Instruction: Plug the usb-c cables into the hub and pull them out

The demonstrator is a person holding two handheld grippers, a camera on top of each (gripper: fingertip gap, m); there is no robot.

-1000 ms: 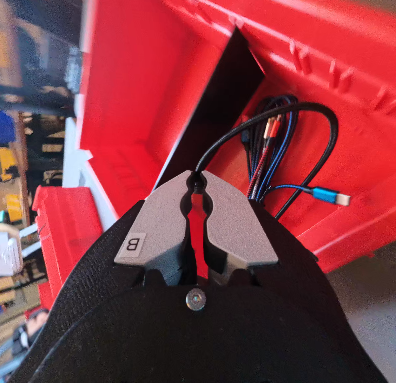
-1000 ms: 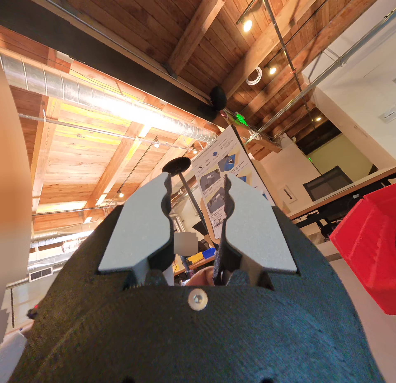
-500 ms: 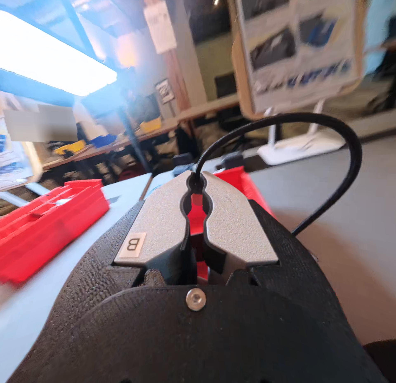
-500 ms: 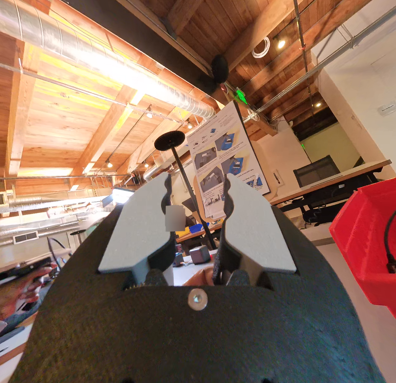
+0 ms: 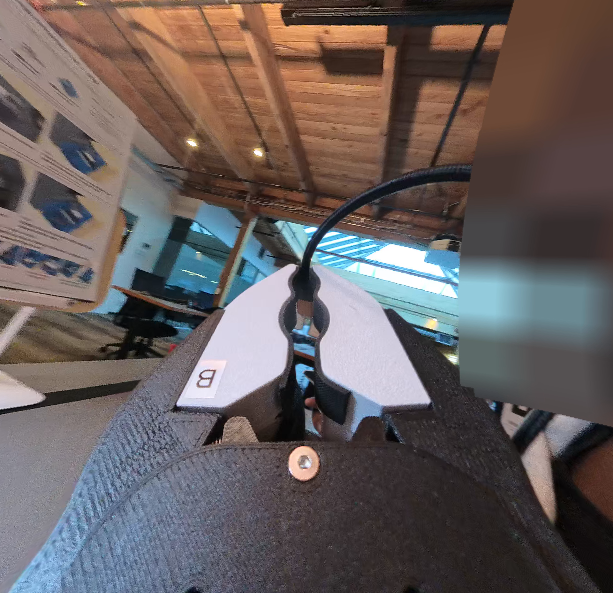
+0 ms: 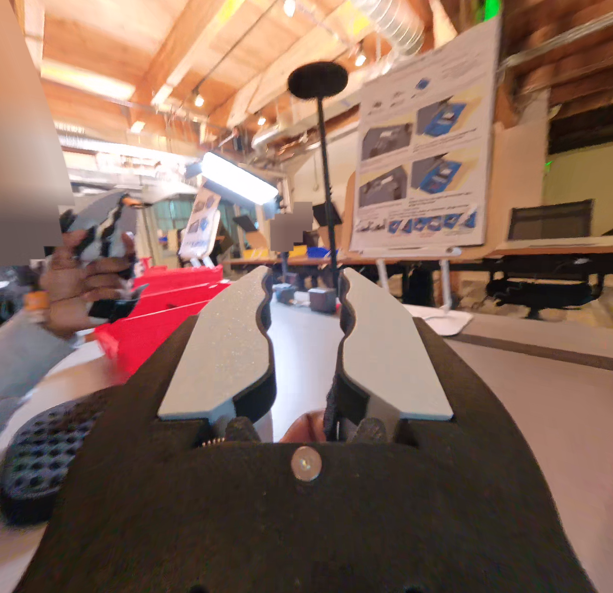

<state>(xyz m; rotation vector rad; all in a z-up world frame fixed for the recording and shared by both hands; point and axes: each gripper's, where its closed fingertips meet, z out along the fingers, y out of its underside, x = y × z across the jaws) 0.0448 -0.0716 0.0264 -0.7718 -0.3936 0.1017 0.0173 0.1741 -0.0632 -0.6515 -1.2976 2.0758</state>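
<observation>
Left gripper [image 5: 305,271] clamps black cable [image 5: 365,200] (tilted ceilingward).

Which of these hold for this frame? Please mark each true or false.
1. The left tongs are shut on a black braided cable. True.
2. The right tongs grip a cable. False: they are open and hold nothing.
3. The left wrist view points down into a red bin. False: it tilts up toward a wooden ceiling.
4. Red bins sit on the table to the left in the right wrist view. True.
</observation>
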